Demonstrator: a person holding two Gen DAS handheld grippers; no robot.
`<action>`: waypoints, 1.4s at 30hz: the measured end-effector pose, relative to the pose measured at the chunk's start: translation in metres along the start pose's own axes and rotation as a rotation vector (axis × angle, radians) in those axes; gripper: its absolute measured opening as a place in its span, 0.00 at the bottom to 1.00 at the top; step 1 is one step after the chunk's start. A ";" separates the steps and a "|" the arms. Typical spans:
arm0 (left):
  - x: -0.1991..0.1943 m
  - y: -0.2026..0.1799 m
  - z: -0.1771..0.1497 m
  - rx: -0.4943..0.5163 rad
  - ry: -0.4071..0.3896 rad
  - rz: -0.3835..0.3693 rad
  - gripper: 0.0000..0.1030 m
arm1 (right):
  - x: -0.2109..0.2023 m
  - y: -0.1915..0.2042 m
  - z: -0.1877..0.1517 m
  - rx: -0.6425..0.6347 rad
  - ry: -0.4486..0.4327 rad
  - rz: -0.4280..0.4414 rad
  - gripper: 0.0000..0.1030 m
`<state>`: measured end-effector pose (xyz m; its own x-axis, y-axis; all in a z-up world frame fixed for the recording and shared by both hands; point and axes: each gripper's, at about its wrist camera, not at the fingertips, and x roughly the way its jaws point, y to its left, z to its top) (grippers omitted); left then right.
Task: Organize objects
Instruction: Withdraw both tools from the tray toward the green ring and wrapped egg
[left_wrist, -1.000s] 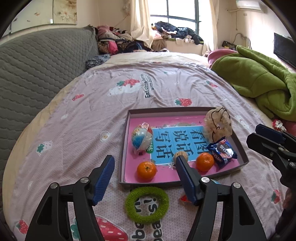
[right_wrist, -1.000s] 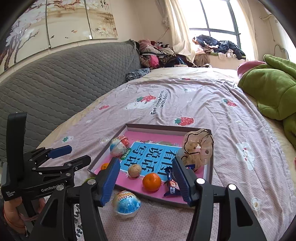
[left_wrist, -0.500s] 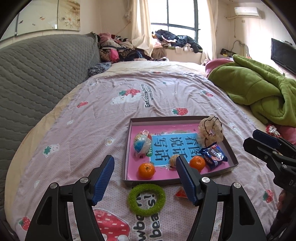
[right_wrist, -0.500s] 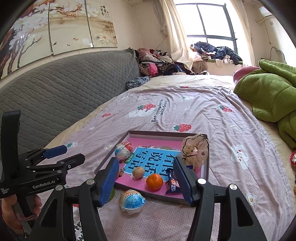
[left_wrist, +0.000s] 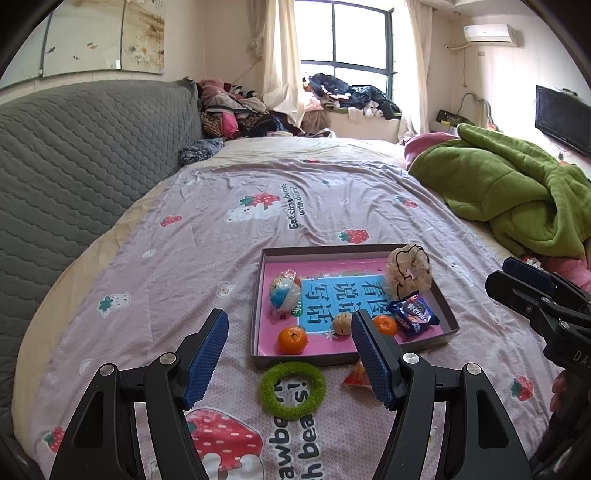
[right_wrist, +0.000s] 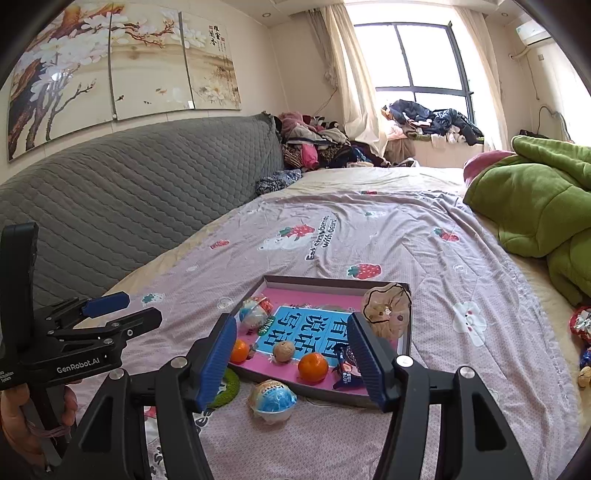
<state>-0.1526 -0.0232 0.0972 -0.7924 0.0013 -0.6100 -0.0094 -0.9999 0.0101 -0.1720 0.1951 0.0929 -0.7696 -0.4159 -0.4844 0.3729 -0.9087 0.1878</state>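
A shallow box (left_wrist: 258, 295) with a pink floor lies on the bed. It holds a wrapped toy ball (left_wrist: 284, 293), two tangerines (left_wrist: 291, 339), a walnut (left_wrist: 341, 324), a blue snack packet (left_wrist: 413, 314) and a beige scrunchie (left_wrist: 408, 271). In front of the box lie a green ring (left_wrist: 293, 389), a small red packet (left_wrist: 356, 376) and a blue-and-white egg toy (right_wrist: 272, 400). My left gripper (left_wrist: 289, 314) hangs open and empty above the green ring. My right gripper (right_wrist: 291, 320) hovers over the egg toy, jaws opening, nothing between them.
A green blanket (left_wrist: 509, 199) is heaped at the right of the bed. The grey padded headboard (left_wrist: 81, 162) runs along the left. Clothes (left_wrist: 236, 114) pile up at the far end. Small wrapped items (right_wrist: 581, 325) lie near the right edge.
Both grippers have drawn back and up from the box, which now looks smaller and farther. The right jaws stand slightly wider. The objects have not moved.
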 end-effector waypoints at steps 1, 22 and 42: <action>-0.002 0.000 -0.001 0.000 -0.002 0.000 0.69 | -0.002 0.001 0.000 -0.003 -0.004 0.002 0.61; -0.022 0.002 -0.038 0.011 0.026 -0.004 0.69 | -0.027 0.015 -0.018 -0.045 -0.030 -0.019 0.63; -0.016 -0.003 -0.064 0.041 0.076 -0.011 0.69 | -0.018 0.021 -0.055 -0.065 0.049 -0.032 0.71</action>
<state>-0.1007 -0.0209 0.0568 -0.7436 0.0093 -0.6686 -0.0436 -0.9984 0.0346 -0.1214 0.1857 0.0585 -0.7561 -0.3834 -0.5304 0.3829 -0.9164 0.1166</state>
